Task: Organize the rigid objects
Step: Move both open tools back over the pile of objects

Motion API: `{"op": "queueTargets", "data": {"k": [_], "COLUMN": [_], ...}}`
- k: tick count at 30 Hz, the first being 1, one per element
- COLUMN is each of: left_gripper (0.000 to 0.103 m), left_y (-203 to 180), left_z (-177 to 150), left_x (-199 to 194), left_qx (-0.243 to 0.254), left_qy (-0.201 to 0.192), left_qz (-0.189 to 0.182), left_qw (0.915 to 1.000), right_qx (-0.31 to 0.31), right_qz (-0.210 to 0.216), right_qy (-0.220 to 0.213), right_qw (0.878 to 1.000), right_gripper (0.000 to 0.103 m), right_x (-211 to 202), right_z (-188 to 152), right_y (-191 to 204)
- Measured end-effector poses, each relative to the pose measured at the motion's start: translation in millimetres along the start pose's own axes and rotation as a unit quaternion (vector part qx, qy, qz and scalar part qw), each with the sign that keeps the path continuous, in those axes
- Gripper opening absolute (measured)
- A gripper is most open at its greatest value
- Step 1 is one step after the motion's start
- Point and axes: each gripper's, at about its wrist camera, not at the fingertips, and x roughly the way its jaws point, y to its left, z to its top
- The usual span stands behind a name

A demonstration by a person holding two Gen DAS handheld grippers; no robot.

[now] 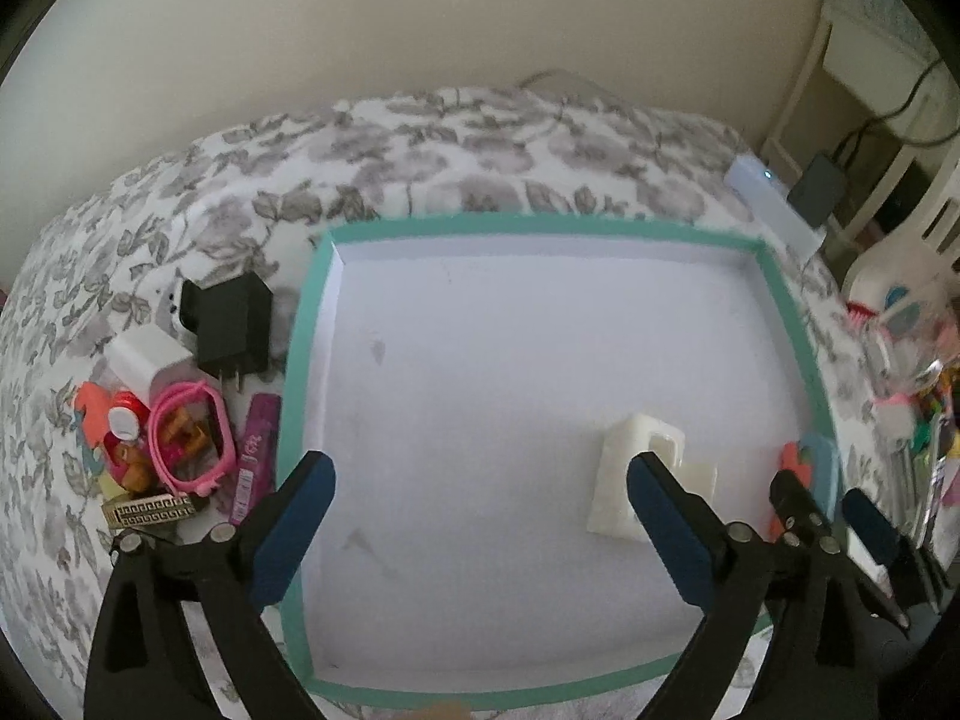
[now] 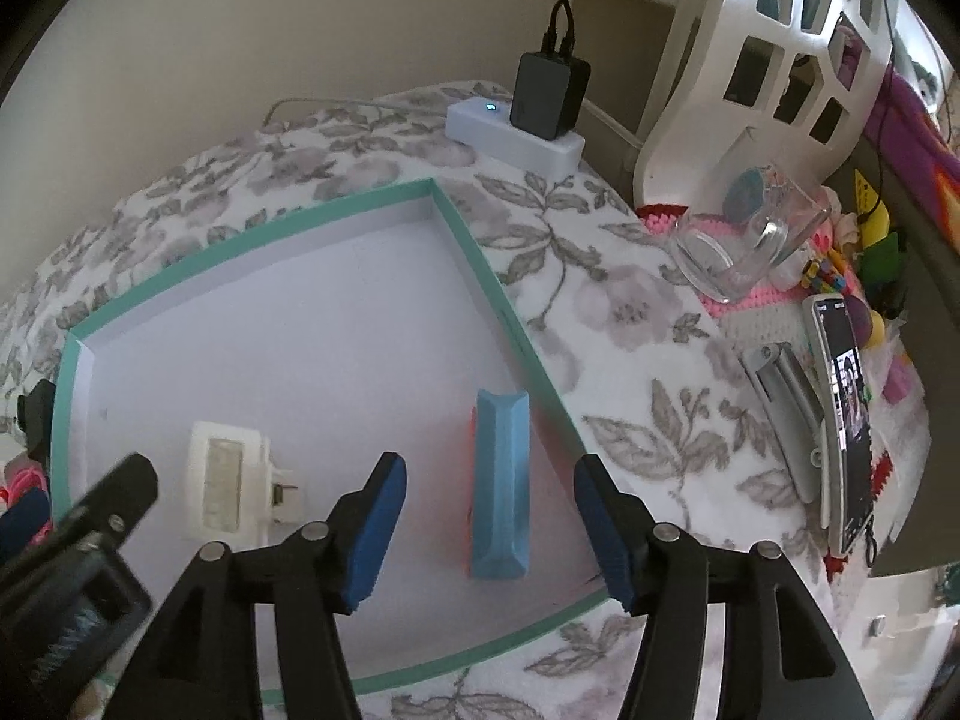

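A shallow white tray with a teal rim (image 1: 312, 312) (image 2: 468, 240) lies on a floral bedspread. In it lie a cream plug adapter (image 1: 624, 474) (image 2: 225, 480) and a light blue bar with an orange piece beside it (image 2: 501, 480) (image 1: 819, 468). My left gripper (image 1: 480, 498) is open and empty over the tray's near part. My right gripper (image 2: 489, 510) is open and empty, its fingers on either side of the blue bar's near end. A pile left of the tray holds a black charger (image 1: 231, 324), a white adapter (image 1: 150, 363), a pink frame (image 1: 192, 435) and a pink tube (image 1: 255, 456).
A white power strip with a black adapter (image 2: 540, 114) sits at the bed's far corner. To the right are a clear glass mug (image 2: 744, 240), a phone (image 2: 846, 420), a metal clip (image 2: 786, 408) and a white basket (image 2: 774, 48) with colourful items.
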Motion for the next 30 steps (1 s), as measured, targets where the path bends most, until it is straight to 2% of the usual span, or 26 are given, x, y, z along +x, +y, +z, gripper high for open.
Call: {"op": "queueTargets", "data": {"k": [4, 7, 15, 20, 26, 30], "left_gripper": [0.099, 0.099, 0.099, 0.099, 0.099, 0.099], "left_y": [9.8, 21.6, 67.9, 114.8, 177.6, 220.0], "left_z": [4.4, 9.0, 23.1, 29.1, 27.9, 20.1], "left_x": [-7.9, -12.3, -39.3, -57.5, -81.7, -98.8], "left_qx": [-0.020, -0.044, -0.118, -0.182, -0.252, -0.294], "left_qy": [-0.011, -0.013, -0.049, -0.076, -0.116, -0.145], "left_qz": [-0.016, -0.043, -0.076, -0.090, -0.058, -0.033], "left_qw": [0.9996, 0.9980, 0.9889, 0.9763, 0.9590, 0.9441], "right_qx": [0.003, 0.002, -0.014, -0.026, -0.041, -0.054], "right_qz": [0.005, 0.006, 0.013, 0.016, 0.019, 0.048], "right_qy": [-0.002, -0.011, -0.046, -0.062, -0.076, -0.094], "right_qw": [1.000, 1.000, 0.999, 0.998, 0.996, 0.993], "right_gripper": [0.062, 0.062, 0.062, 0.062, 0.062, 0.062], "right_x": [-2.8, -8.6, -29.2, -39.0, -47.5, -59.2], "right_z": [0.5, 1.4, 6.1, 7.0, 4.0, 1.9], "right_y": [-0.2, 0.9, 10.5, 18.3, 29.5, 42.1]}}
